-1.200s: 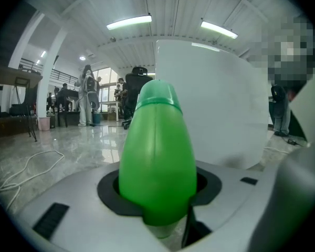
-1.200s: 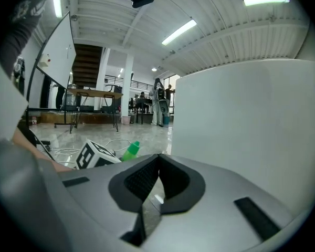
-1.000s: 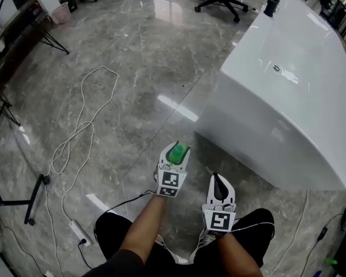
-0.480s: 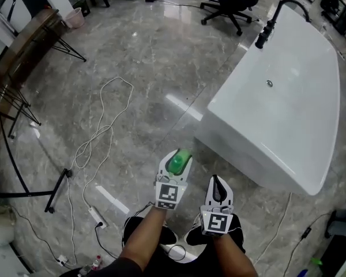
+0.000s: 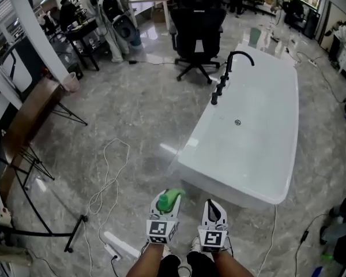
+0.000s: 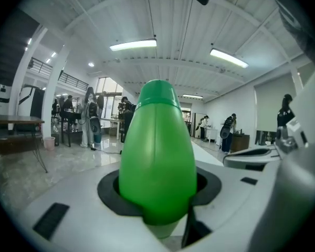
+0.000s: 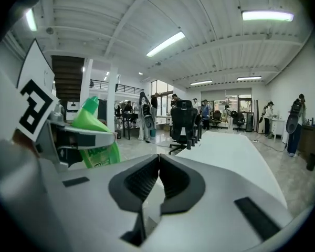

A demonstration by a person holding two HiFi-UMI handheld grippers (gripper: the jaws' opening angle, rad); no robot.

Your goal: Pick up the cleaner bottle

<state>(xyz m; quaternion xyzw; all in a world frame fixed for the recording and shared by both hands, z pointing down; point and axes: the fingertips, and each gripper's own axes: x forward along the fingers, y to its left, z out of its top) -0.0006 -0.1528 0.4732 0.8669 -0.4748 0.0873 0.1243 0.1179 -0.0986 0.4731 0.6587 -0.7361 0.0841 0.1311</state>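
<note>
Grey floor [image 5: 132, 114] below, left tool [image 5: 166, 204] grips cleaner bottle [image 6: 157, 156] nearly level.

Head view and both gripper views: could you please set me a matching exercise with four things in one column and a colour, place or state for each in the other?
Things:
1. cleaner bottle
2. right gripper
3. bathtub
4. office chair

Descriptions:
A. jaws together, nothing between them
B. black, on the floor beyond the tub's far end
C. green, clamped in the left gripper
D. white, with a black tap on its rim

Pairs: 1-C, 2-A, 3-D, 4-B
</note>
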